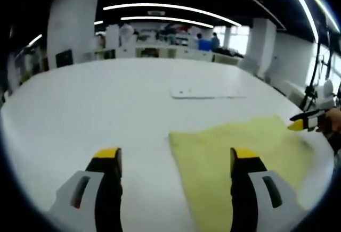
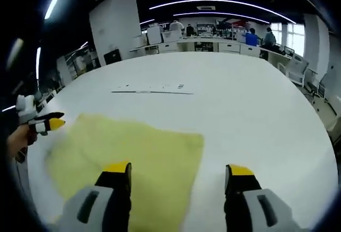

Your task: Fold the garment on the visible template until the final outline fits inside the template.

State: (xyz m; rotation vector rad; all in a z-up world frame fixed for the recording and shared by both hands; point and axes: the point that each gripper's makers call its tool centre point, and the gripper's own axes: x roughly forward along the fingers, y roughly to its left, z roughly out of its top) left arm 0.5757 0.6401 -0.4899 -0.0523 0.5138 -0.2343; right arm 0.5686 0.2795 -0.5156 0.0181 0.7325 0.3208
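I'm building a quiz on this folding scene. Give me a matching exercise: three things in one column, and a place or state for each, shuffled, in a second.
Things:
1. yellow garment
2. template
3. left gripper

Places or states:
A. flat white sheet lying farther back on the table
B. open, jaws apart above the table
C. spread flat near the table's edge

Pairs: 1-C, 2-A, 3-B

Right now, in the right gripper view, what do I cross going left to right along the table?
Other gripper's yellow tip held in a hand → yellow cloth → bare white table. The pale flat template lies farther back, beyond the cloth, so it has no clear place in this order.
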